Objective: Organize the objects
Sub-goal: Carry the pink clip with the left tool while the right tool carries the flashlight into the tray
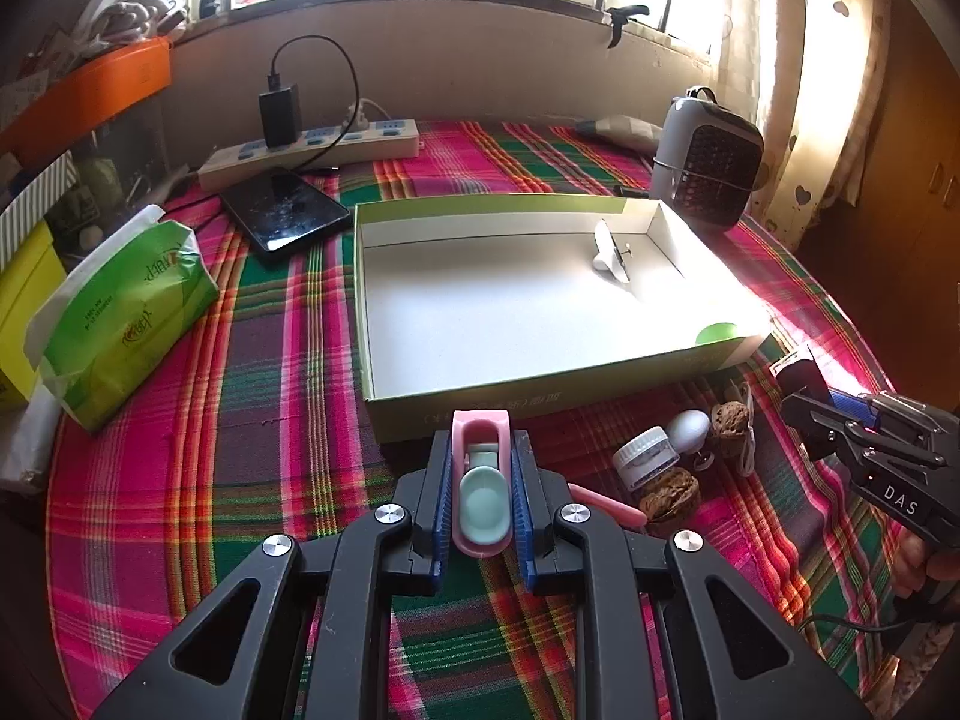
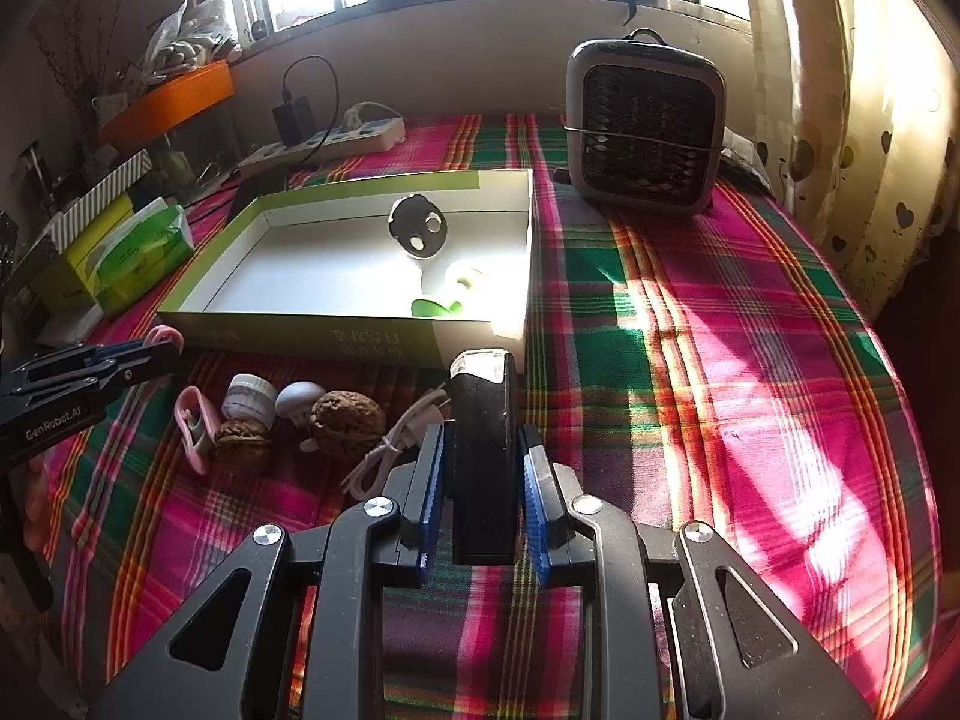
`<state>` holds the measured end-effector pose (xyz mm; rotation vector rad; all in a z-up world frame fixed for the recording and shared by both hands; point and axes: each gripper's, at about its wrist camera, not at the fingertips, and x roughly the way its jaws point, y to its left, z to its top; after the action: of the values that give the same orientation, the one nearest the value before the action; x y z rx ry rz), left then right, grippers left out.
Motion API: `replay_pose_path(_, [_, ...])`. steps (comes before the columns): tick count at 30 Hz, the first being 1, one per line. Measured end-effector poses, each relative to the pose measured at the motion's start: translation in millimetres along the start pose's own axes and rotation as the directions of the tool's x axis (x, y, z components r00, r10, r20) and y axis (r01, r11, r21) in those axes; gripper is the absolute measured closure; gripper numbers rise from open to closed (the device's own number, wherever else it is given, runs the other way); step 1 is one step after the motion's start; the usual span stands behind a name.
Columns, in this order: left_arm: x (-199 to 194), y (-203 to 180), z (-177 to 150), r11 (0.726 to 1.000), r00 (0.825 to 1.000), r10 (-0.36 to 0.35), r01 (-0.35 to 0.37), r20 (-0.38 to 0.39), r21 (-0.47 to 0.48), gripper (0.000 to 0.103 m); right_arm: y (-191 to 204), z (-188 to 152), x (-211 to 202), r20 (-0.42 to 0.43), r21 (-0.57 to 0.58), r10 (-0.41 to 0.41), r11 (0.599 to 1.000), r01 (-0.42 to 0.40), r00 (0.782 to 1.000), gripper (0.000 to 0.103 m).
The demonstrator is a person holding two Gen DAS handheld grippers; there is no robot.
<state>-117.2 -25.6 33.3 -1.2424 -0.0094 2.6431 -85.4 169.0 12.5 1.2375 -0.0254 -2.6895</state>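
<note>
My left gripper (image 1: 480,456) is shut on a pink and mint clip (image 1: 482,483), held just in front of the near wall of the green-rimmed cardboard box (image 1: 540,387). The box holds a small white and black round gadget (image 1: 612,252), which also shows in the right wrist view (image 2: 418,227). My right gripper (image 2: 480,447) is shut on a black flat device with a clear end (image 2: 483,420), right of the loose pile. The pile holds two walnuts (image 2: 348,420), a white jar (image 2: 247,394), a white mushroom-shaped light (image 2: 300,399), a white cable (image 2: 396,444) and another pink clip (image 2: 195,426).
A tissue pack (image 1: 126,312), a phone (image 1: 285,213) and a power strip (image 1: 312,150) lie left and behind the box. A small fan heater (image 2: 645,132) stands at the back right. The plaid cloth (image 2: 720,360) covers the table. Boxes clutter the left edge.
</note>
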Motion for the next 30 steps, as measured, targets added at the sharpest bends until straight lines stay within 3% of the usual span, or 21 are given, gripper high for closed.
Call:
replay_pose_path(13, [-1.9,-8.0,31.9,1.0,0.999,-0.018,0.017,0.038,0.019,0.087,16.5,39.9,-1.2,0.029,-0.019,0.077,0.997,-0.076,0.997,0.079])
replay_pose_path(30, [39.8,6.7,73.4,1.0,1.0,-0.02,0.02,0.008,-0.013,0.087,52.4,101.0,58.6,-0.041,-0.048,0.128,0.99,-0.13,0.991,0.079])
